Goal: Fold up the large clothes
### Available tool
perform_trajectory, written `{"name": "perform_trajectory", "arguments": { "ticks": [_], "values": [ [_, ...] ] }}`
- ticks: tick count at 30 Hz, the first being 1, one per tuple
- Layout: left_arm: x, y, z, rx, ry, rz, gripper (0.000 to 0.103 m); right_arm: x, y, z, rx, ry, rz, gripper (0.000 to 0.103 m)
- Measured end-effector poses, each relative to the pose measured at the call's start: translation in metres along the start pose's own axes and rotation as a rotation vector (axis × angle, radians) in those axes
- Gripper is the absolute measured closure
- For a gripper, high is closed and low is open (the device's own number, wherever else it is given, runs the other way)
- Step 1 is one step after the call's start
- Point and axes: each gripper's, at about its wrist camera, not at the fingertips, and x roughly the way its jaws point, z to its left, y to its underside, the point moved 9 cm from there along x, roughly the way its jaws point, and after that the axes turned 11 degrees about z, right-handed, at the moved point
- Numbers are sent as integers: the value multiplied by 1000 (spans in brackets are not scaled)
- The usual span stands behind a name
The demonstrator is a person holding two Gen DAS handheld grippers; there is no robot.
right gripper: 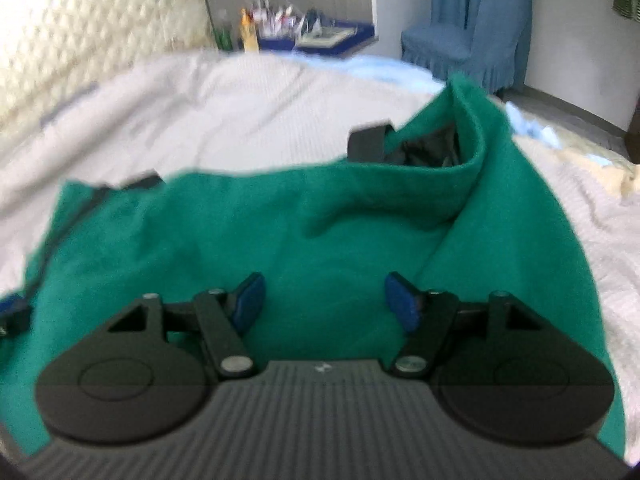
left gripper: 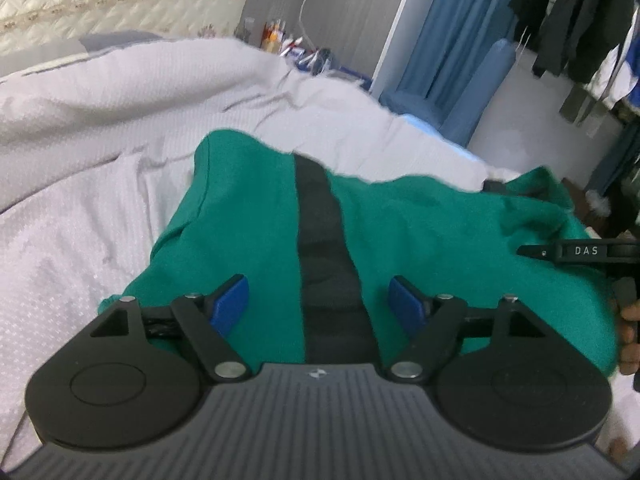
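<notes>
One soft green garment (left gripper: 256, 216), black-striped, rumpled on textured white bedspread (left gripper: 80, 168).

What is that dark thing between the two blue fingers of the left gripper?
A black stripe running down the green garment. It passes under the gap of the open left gripper, apart from either pad. The left wrist view shows it.

Garment (left gripper: 256, 216) on bed (left gripper: 80, 184), chair (right gripper: 452, 48) behind
</notes>
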Motion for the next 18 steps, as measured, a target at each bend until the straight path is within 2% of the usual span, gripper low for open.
{"name": "perform_trajectory", "arguments": {
  "ticks": [5,10,14,18],
  "values": [
    [-37,-4,-11,4,47,-73,22,-46,7,9,61,-69,-104,33],
    [-59,4,-30,90,26,-107,22,-77,21,30,-6,-68,-180,34],
    [-56,13,-39,110,19,-76,22,-85,33,46,-65,-77,-190,34],
    [-32,24,-35,131,-29,0,22,-66,44,57,-126,-49,-117,32]
  ]
}}
